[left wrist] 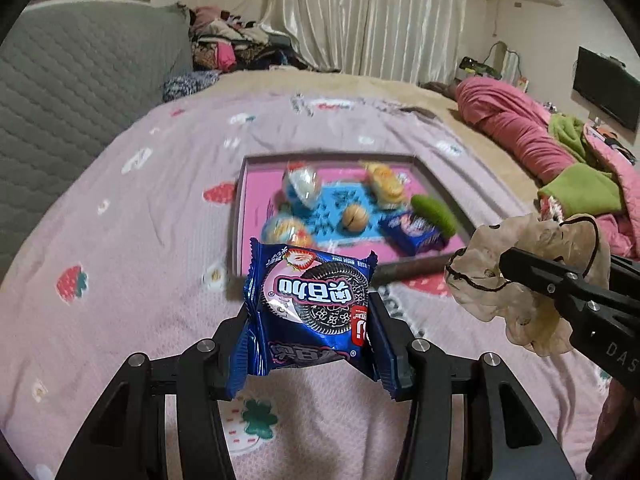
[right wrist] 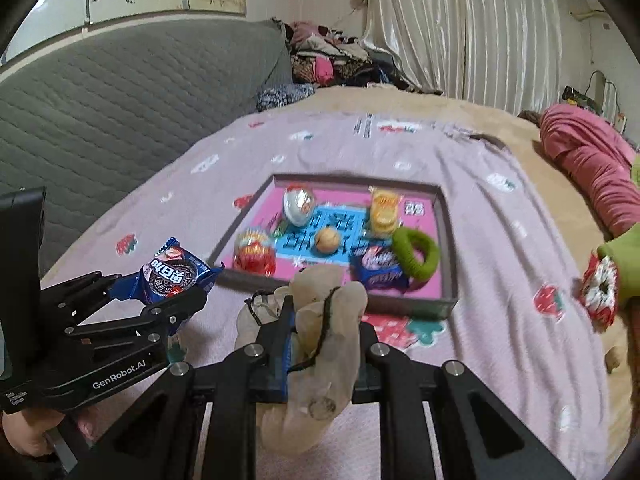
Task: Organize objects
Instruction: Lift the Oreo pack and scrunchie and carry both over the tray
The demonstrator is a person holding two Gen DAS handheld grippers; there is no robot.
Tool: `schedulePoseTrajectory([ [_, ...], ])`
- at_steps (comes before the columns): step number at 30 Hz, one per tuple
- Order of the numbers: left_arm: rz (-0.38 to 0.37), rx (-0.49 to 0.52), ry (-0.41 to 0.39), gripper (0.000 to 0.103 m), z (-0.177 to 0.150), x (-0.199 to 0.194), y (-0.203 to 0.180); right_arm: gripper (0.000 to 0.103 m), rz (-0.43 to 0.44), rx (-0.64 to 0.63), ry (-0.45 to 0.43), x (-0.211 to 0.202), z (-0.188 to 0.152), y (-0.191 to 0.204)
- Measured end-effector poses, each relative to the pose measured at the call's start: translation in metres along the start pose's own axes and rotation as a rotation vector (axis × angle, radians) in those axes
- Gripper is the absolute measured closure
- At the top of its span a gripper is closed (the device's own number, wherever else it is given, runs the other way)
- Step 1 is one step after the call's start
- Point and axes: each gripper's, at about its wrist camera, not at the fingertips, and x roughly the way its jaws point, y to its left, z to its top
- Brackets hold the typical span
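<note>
Blue cookie packet was clamped in the left tongs and a beige scrunchie in the right tongs, both just short of the tray on the bed, already holding several bits, so looked mostly done.

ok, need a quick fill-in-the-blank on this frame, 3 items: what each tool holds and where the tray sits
1. The left tool is shut on a blue ____ packet.
2. The right tool grips a beige ____.
3. The tray lies on a pink bedspread printed with ____.
4. Inside the tray, the green ring lies beside a second blue ____.

Missing words: cookie; scrunchie; strawberries; packet
</note>
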Motion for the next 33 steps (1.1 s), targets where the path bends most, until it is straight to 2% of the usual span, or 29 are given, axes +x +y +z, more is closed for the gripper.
schedulePoseTrajectory([
  [9, 0.003, 0.012, -0.054, 0.050, 0.052, -0.004, -0.005, 0.084, -0.023, -0.016, -0.065, -0.012, 0.051, -0.016],
  [18, 0.000, -0.014, -0.056, 0.050, 0.096, 0.038, 0.001, 0.084, -0.043, -0.006, -0.083, 0.016, 0.088, -0.045],
  [27, 0.000, -0.020, -0.027, 0.050, 0.103, 0.095, 0.000, 0.084, -0.028, 0.024, -0.069, 0.067, 0.100, -0.073],
  [33, 0.004, -0.008, -0.007, 0.050, 0.101, 0.128, -0.005, 0.084, -0.025, 0.034, -0.047, 0.100, 0.095, -0.077],
])
